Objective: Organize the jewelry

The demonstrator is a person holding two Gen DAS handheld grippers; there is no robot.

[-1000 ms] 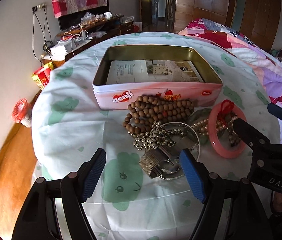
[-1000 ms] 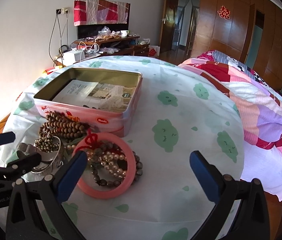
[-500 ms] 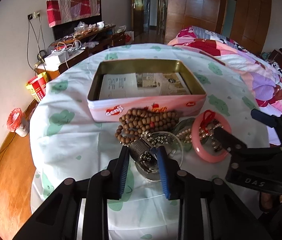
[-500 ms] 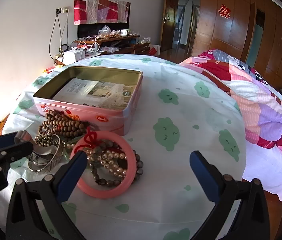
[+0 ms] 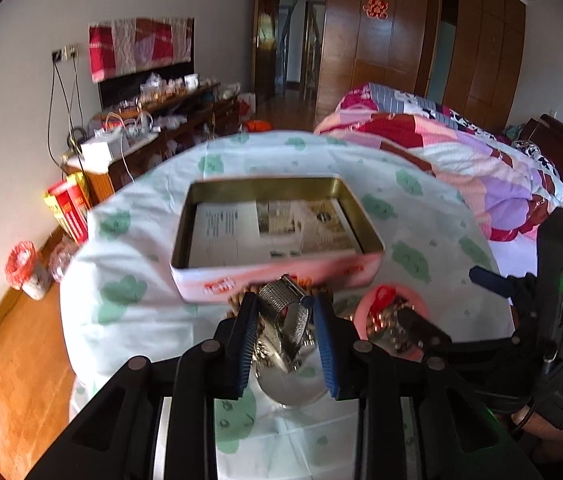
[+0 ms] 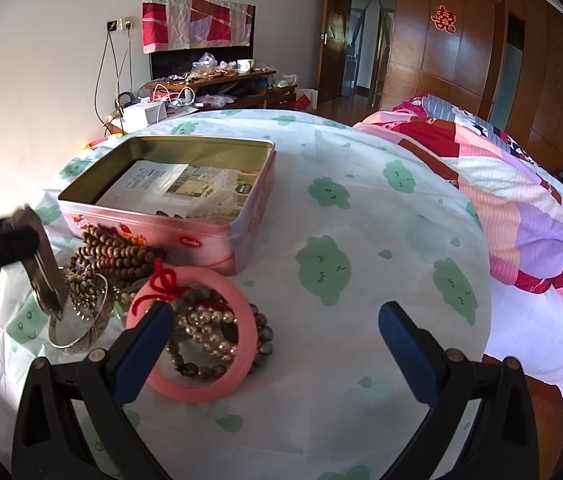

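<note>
My left gripper (image 5: 286,312) is shut on a silver mesh watch band (image 5: 286,312) and holds it lifted above the jewelry pile; the band also hangs at the left of the right wrist view (image 6: 47,270). An open pink tin (image 5: 277,276) with paper inside sits just beyond, also in the right wrist view (image 6: 153,222). On the cloth lie a wooden bead string (image 6: 115,250), a silver bangle (image 6: 81,330), a pink bangle (image 6: 197,386) with a red knot, and pearl and dark bead bracelets (image 6: 211,334). My right gripper (image 6: 273,344) is open and empty, its left fingertip over the pink bangle.
The round table (image 6: 361,208) has a white cloth with green cloud prints. A bed with a patchwork quilt (image 6: 521,184) lies to the right. A cluttered cabinet (image 5: 153,120) stands at the back wall. Wooden floor (image 5: 9,360) lies left of the table.
My left gripper closed on the silver mesh band and has lifted it off the pile, toward the tin. The right gripper has stayed open and shifted little.
</note>
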